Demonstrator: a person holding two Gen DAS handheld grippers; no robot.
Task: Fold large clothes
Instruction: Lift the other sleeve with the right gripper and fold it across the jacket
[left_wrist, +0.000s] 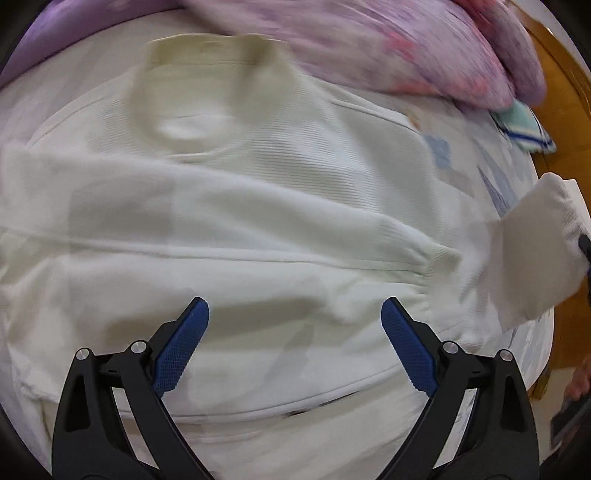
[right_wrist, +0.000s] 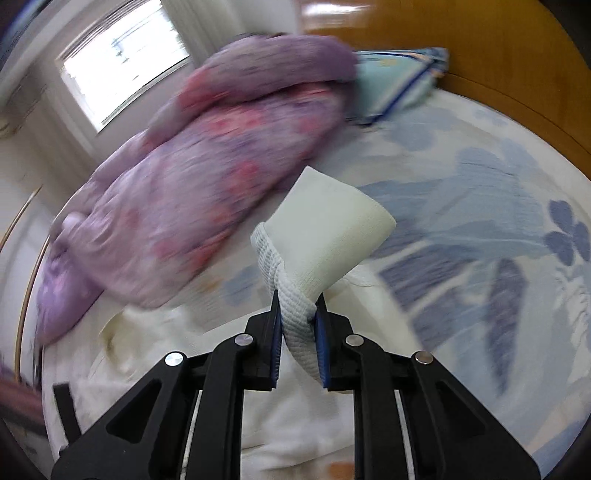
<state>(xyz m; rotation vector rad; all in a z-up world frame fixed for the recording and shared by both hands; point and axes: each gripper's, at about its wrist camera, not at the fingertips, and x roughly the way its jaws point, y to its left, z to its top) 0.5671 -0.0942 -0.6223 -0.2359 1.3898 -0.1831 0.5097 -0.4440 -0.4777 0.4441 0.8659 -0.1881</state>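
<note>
Sweater (left_wrist: 229, 206) lies flat on my bed (right_wrist: 461, 177); my left gripper (left_wrist: 295, 332) gapes wide above it, right gripper (right_wrist: 298, 314) clamps its cuff (right_wrist: 325, 236)

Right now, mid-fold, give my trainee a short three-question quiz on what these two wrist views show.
1. True or false: the left gripper is clamped on the white sweater.
2. What does the right gripper hold?
A) the ribbed sleeve cuff
B) the purple floral quilt
C) the blue-edged pillow
3. Fill in: the sweater lies on a bed sheet printed with blue ____.

Key: 1 false, its jaws stand wide open above the sweater; 2 A; 3 flowers.
</note>
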